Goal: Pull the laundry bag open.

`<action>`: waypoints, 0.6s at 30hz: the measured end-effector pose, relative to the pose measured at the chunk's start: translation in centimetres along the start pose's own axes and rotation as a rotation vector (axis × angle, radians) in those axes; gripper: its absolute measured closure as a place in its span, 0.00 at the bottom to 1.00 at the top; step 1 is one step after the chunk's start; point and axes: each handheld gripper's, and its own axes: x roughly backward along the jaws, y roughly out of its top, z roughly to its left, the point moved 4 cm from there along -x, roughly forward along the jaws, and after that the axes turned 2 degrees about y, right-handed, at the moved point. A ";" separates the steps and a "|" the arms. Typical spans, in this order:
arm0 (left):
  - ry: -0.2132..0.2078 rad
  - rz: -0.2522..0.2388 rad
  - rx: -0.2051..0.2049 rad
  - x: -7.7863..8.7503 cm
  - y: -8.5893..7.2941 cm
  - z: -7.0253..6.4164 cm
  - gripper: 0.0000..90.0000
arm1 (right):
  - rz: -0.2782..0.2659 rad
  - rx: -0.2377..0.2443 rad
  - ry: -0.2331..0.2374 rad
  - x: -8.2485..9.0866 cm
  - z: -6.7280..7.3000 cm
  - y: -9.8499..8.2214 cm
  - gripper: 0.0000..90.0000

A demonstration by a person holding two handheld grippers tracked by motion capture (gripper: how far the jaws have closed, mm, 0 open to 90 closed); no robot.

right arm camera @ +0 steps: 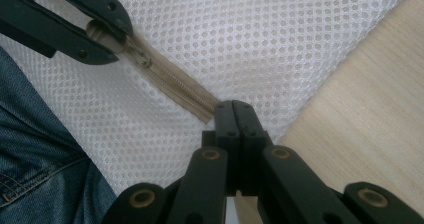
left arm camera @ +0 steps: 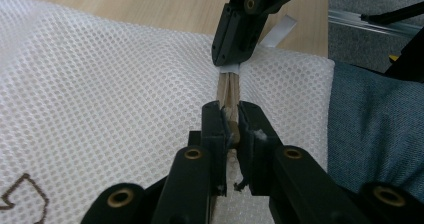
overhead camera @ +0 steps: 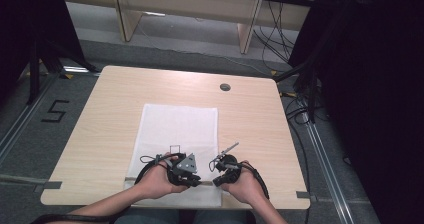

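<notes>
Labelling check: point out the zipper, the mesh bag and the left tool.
zipper (right arm camera: pixel 172 81), right gripper view, middle of the beige tape.
mesh bag (overhead camera: pixel 177 124), high view, bare upper panel.
left tool (left arm camera: pixel 231 126), left gripper view, between its fingertips.

A light wooden table (overhead camera: pixel 110 114) is carrying a white mesh bag (overhead camera: pixel 175 129), which is lying flat on it, stretching away from the left claw (overhead camera: pixel 200 182) and right claw (overhead camera: pixel 216 182) that are meeting at its near edge, by the table's front.
</notes>
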 end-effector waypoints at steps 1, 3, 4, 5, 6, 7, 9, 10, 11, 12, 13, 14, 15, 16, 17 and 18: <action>-0.001 0.000 -0.002 0.1 0.0 0.0 0.91 | -0.003 0.014 -0.007 0.0 -0.1 0.0 1.00; 0.000 -0.008 0.010 0.2 -0.1 0.0 0.91 | -0.002 0.010 -0.006 0.0 -0.1 0.0 1.00; -0.004 -0.010 0.012 0.3 -0.1 0.1 0.91 | -0.002 -0.001 -0.003 0.0 0.0 0.0 1.00; -0.005 -0.005 -0.009 0.4 -0.2 0.2 0.91 | -0.003 0.008 -0.006 0.0 -0.1 0.0 1.00; -0.003 -0.010 0.014 0.4 -0.2 0.1 0.91 | -0.008 0.017 -0.011 0.0 -0.3 0.1 1.00; 0.000 -0.007 -0.002 0.5 -0.2 0.2 0.91 | -0.005 0.014 -0.008 0.0 -0.3 0.0 1.00; -0.005 -0.005 0.004 0.6 -0.2 0.2 0.91 | -0.012 0.027 -0.006 -0.1 -0.3 0.1 1.00; -0.005 -0.006 0.007 0.7 -0.2 0.2 0.91 | -0.003 0.012 -0.009 0.0 -0.2 0.0 1.00; -0.006 -0.002 0.004 0.8 -0.3 0.2 0.91 | -0.005 0.015 -0.009 0.0 -0.3 0.0 1.00; -0.008 -0.003 0.012 0.8 -0.3 0.2 0.91 | -0.005 0.015 -0.009 0.0 -0.3 0.0 1.00; -0.002 0.005 -0.018 1.0 -0.3 0.4 0.91 | -0.003 0.002 -0.004 0.0 -0.1 0.0 1.00; -0.008 -0.004 0.010 1.0 -0.3 0.3 0.91 | -0.003 0.002 -0.004 0.0 -0.1 0.0 1.00; -0.004 -0.011 0.018 1.1 -0.3 0.2 0.91 | 0.000 -0.001 -0.002 0.0 0.0 0.0 1.00; -0.002 -0.008 0.019 1.1 -0.4 0.3 0.91 | -0.001 0.000 -0.001 0.0 0.0 0.0 1.00; -0.005 -0.009 -0.002 1.2 -0.3 0.4 0.91 | -0.004 0.011 -0.006 0.0 -0.2 0.0 1.00; -0.005 -0.009 0.016 1.2 -0.4 0.3 0.91 | -0.005 0.011 -0.003 0.0 -0.2 0.0 1.00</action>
